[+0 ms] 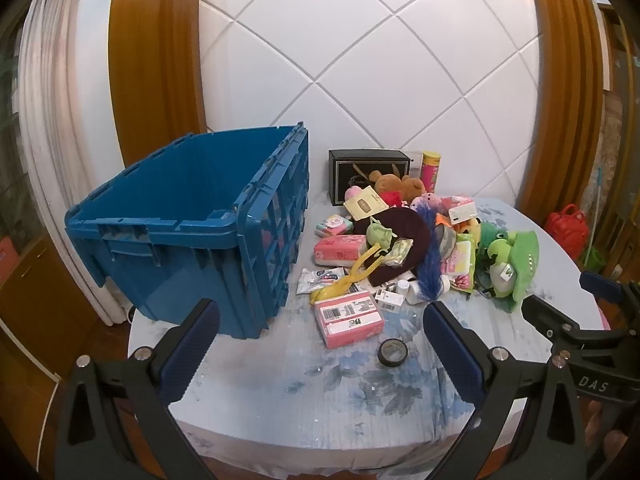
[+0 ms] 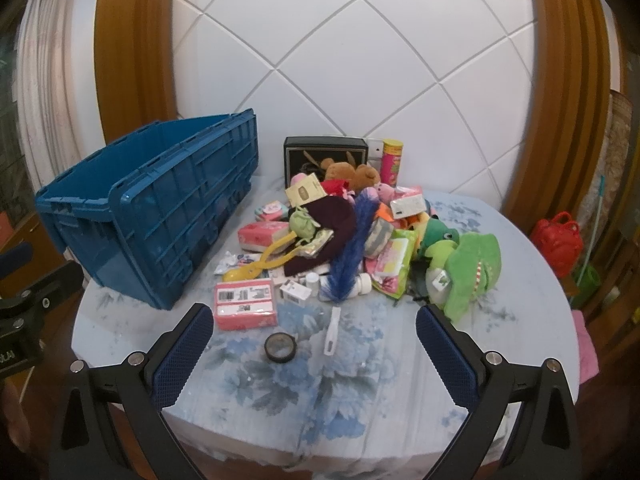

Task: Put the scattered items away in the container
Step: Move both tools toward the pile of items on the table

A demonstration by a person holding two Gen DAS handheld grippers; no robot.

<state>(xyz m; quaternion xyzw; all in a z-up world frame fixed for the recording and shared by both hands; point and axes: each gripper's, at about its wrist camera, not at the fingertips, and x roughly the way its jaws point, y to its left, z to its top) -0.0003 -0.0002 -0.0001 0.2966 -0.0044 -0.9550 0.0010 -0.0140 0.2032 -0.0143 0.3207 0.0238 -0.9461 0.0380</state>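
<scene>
A blue plastic crate [image 1: 192,216] stands open on the left of the round table; it also shows in the right wrist view [image 2: 152,216]. To its right lies a pile: pink tissue packs [image 1: 348,318] [image 2: 245,304], a roll of black tape [image 1: 393,353] [image 2: 281,347], yellow tongs [image 2: 260,262], a blue feather duster [image 2: 352,252], green plush toys [image 2: 468,268], a brown teddy [image 2: 348,172]. My left gripper [image 1: 320,320] is open and empty above the table's near edge. My right gripper [image 2: 314,322] is open and empty, short of the tape.
A black box [image 2: 324,156] and a pink-yellow can [image 2: 391,162] stand at the back by the white tiled wall. A white tool [image 2: 332,330] lies by the tape. A red bag [image 2: 558,240] sits off the table at right. The table [image 2: 360,400] has a blue floral cloth.
</scene>
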